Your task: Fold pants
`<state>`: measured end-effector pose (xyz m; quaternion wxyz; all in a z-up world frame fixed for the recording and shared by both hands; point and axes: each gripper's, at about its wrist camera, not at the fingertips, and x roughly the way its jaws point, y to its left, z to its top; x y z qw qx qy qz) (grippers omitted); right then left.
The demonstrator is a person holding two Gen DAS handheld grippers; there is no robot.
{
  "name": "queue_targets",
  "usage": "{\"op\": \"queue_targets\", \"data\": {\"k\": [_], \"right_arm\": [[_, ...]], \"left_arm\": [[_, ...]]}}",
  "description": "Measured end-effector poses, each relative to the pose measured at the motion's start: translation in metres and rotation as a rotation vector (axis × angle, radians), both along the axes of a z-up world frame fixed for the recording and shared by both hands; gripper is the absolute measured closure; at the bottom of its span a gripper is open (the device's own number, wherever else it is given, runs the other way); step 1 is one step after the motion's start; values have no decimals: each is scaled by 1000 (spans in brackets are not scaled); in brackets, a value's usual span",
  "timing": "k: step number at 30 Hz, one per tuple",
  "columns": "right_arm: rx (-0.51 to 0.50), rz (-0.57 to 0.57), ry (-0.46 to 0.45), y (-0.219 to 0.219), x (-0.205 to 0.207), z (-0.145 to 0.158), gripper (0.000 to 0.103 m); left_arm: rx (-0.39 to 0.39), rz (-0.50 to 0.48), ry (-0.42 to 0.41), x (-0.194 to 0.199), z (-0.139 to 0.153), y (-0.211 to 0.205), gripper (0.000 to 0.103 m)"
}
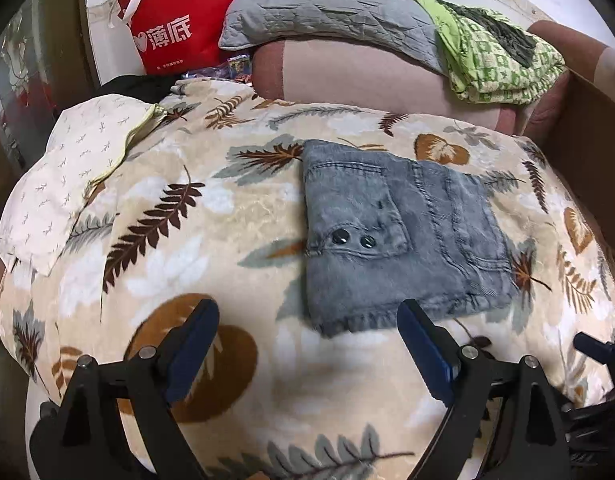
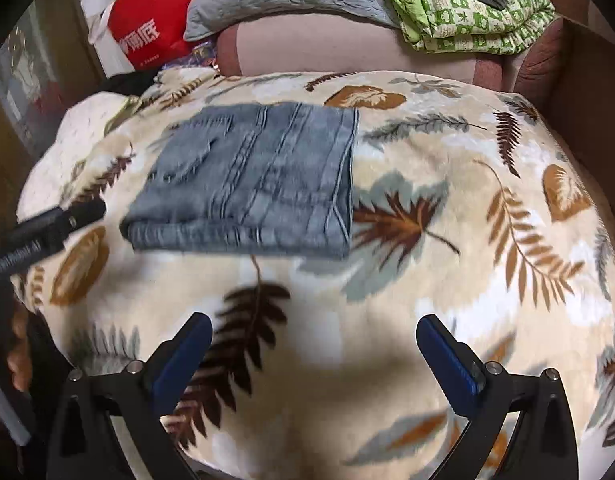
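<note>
The grey denim pants (image 1: pixel 395 232) lie folded into a compact rectangle on the leaf-patterned blanket (image 1: pixel 187 216), pocket with two dark buttons facing up. My left gripper (image 1: pixel 307 312) is open and empty, just in front of the pants' frayed near edge, not touching. In the right wrist view the pants (image 2: pixel 251 180) lie ahead and to the left. My right gripper (image 2: pixel 315 328) is open and empty, well back from them over the blanket (image 2: pixel 447 260). The left gripper's body (image 2: pixel 47 220) shows at the left edge.
A pale patterned cloth (image 1: pixel 67 176) lies on the blanket's left. Behind are a pink cushion (image 1: pixel 367 80), a grey pillow (image 1: pixel 327 4), a green folded quilt (image 1: pixel 499 56), a red bag (image 1: pixel 175 20) and a brown cardboard box (image 1: pixel 587 140) on the right.
</note>
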<state>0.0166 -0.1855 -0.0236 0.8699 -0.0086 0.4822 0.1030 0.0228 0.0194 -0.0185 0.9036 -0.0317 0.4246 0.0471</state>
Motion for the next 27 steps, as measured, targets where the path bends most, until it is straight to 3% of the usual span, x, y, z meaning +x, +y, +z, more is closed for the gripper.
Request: {"op": "queue_targets", "data": {"k": [7, 14, 19, 27], "right_arm": [[-100, -5, -70, 9, -12, 11, 0], [-100, -40, -146, 5, -2, 37, 0], [-106, -54, -169, 8, 2, 40, 0], [-1, -50, -81, 9, 26, 24, 0]], "left_arm": [[14, -33, -38, -14, 17, -10, 12], [19, -36, -50, -14, 25, -13, 12], [26, -37, -50, -15, 24, -14, 12], [17, 35, -18, -13, 6, 14, 12]]}}
